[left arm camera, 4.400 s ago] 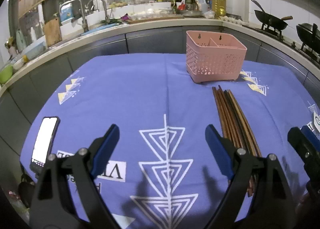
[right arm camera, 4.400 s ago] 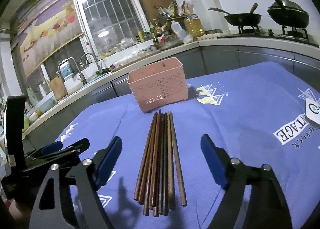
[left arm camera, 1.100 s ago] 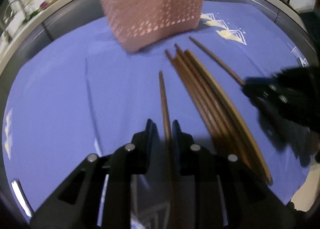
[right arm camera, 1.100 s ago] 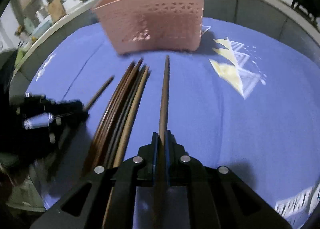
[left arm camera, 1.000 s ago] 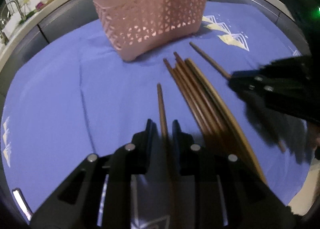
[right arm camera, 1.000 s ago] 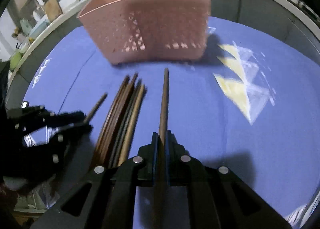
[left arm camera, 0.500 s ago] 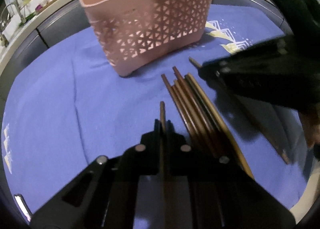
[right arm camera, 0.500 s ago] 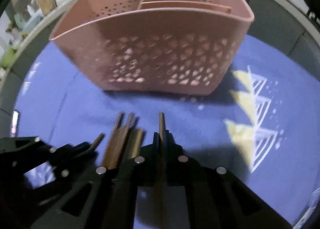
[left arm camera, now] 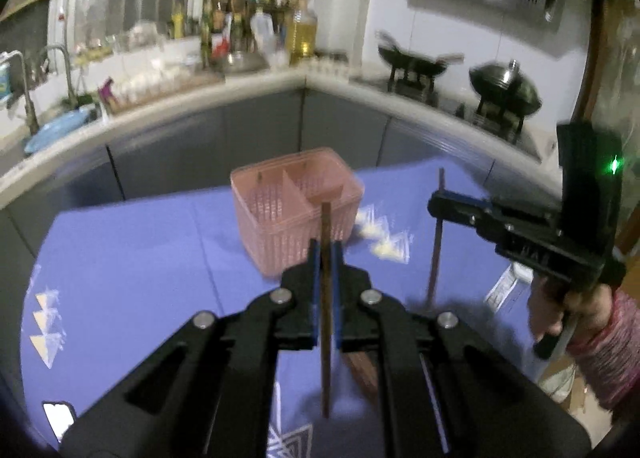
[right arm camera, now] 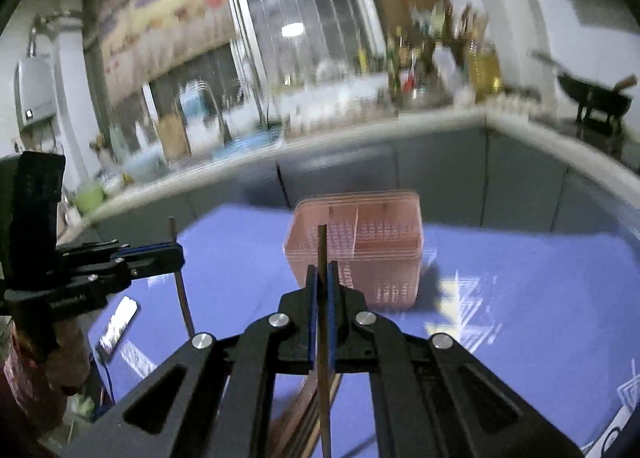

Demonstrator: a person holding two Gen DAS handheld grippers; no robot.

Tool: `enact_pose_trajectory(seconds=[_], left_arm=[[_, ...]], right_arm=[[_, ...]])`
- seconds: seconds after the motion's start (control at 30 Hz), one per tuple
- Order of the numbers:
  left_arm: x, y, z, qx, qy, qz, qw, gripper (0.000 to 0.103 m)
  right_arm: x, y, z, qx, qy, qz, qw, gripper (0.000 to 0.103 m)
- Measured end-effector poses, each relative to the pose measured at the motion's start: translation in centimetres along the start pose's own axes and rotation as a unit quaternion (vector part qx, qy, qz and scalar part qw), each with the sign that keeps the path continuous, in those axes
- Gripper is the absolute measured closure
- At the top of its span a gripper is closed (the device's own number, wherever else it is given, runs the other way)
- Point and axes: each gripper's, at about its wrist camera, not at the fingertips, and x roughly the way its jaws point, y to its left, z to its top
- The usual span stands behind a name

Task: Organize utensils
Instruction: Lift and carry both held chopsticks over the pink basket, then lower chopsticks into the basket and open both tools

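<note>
Two brown wooden chopsticks (left arm camera: 326,278) pinched upright in shut fingers (right arm camera: 310,306); lower vertically into far pink perforated plastic basket (left arm camera: 296,214).

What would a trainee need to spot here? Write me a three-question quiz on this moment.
1. True or false: each gripper is shut on one chopstick.
2. How many compartments show in the pink basket?
3. The basket stands on: A) the stove B) the blue tablecloth C) the sink

Key:
1. True: left gripper clamps the left chopstick; right gripper clamps the right chopstick.
2. Two.
3. B
</note>
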Motion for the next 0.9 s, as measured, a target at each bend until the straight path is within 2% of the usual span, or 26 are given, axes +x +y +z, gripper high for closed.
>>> enact_pose_trajectory(seconds=[0.13, 0.23, 0.4, 0.5, 0.63, 0.83, 0.9], left_arm=[[-1.9, -0.1, 4.3, -0.007, -0.058, 0.012, 0.9982, 0.099], [-3.0, 0.9, 8.0, -0.031, -0.095, 0.022, 0.9947, 0.099], [-2.5, 3.1, 13.9, -0.072, -0.151, 0.050, 0.9846, 0.099], [-0.3, 3.8, 15.4, -0.076, -0.151, 0.064, 0.9835, 0.099], [4.2, 4.3, 14.8, -0.060, -0.135, 0.100, 0.9840, 0.099], [10.1, 5.2, 12.0, -0.059, -0.076, 0.098, 0.9905, 0.098], [11.6, 5.5, 11.3, -0.057, -0.055, 0.096, 0.9923, 0.098]], right_arm=[[0.4, 0.5, 3.7, -0.002, -0.057, -0.008, 0.998, 0.098], [0.6, 0.3, 6.8, 0.005, -0.094, -0.016, 0.995, 0.098], [1.6, 0.4, 12.0, 0.021, -0.166, -0.026, 0.986, 0.098], [3.3, 0.6, 13.5, 0.018, -0.188, -0.035, 0.981, 0.098], [7.7, -0.1, 12.9, 0.011, -0.170, -0.045, 0.984, 0.098], [13.8, -1.6, 9.4, 0.014, -0.091, -0.048, 0.995, 0.098], [15.4, -2.0, 8.6, 0.019, -0.056, -0.031, 0.998, 0.098]])
